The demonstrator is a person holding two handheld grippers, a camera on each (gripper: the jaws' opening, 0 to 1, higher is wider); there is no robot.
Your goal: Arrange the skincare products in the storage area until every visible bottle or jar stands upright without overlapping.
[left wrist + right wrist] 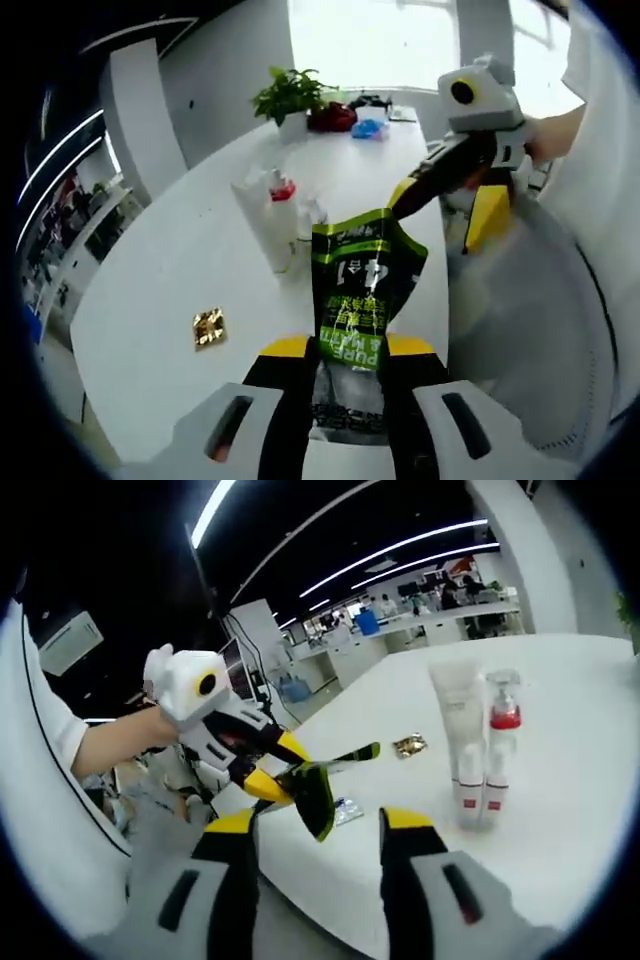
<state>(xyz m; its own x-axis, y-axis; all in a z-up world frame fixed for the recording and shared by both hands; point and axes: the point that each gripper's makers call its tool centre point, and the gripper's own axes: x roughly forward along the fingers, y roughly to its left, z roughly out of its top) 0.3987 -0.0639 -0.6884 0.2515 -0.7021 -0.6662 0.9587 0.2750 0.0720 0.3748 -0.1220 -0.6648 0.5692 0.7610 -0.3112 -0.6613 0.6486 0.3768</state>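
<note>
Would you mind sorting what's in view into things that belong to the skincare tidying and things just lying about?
Job:
green sachet, clamped in left gripper
white tube, upright
pump bottle, upright
right gripper, jaws apart

Lying about:
gold packet
potted plant
red item
blue item
</note>
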